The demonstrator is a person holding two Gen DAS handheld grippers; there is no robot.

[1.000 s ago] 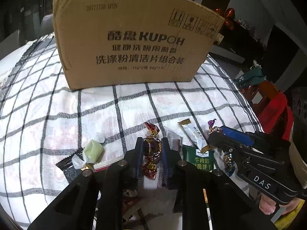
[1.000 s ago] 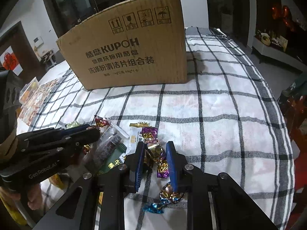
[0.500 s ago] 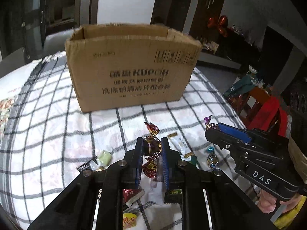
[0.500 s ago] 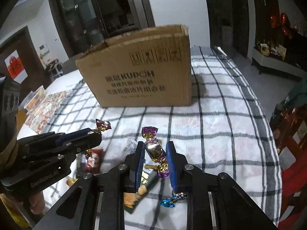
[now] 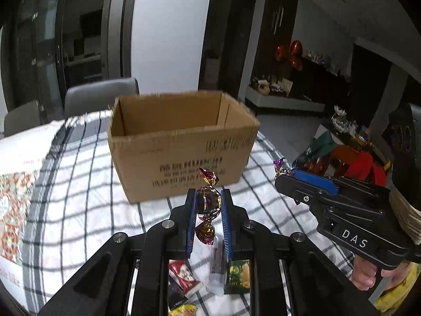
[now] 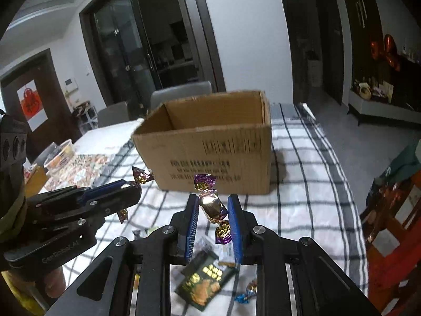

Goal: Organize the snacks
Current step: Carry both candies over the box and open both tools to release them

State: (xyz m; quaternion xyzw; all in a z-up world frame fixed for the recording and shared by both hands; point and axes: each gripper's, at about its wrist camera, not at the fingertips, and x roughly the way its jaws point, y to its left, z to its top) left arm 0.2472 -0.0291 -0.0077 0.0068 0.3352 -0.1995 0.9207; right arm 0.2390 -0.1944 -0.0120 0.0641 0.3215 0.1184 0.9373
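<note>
Two grippers lifting wrapped candies before an open cardboard box [image 5: 181,144].

Left gripper [image 5: 208,205] clamping red-foil candy [image 5: 208,202]; right gripper [image 6: 213,210], marked "DAS", clamping purple-gold candy [image 6: 211,205]. Box print blurring unreadable; interior showing bare walls; both candies above checked cloth [image 5: 79,189].

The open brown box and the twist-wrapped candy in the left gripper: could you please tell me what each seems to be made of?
The open brown box looks like matte corrugated cardboard: ragged cut rim, printed side. The dark red twist-wrapped candy, clamped in the left gripper, seems wrapped in glossy foil or metallised film, judging by its crinkles and gold glints.
</note>
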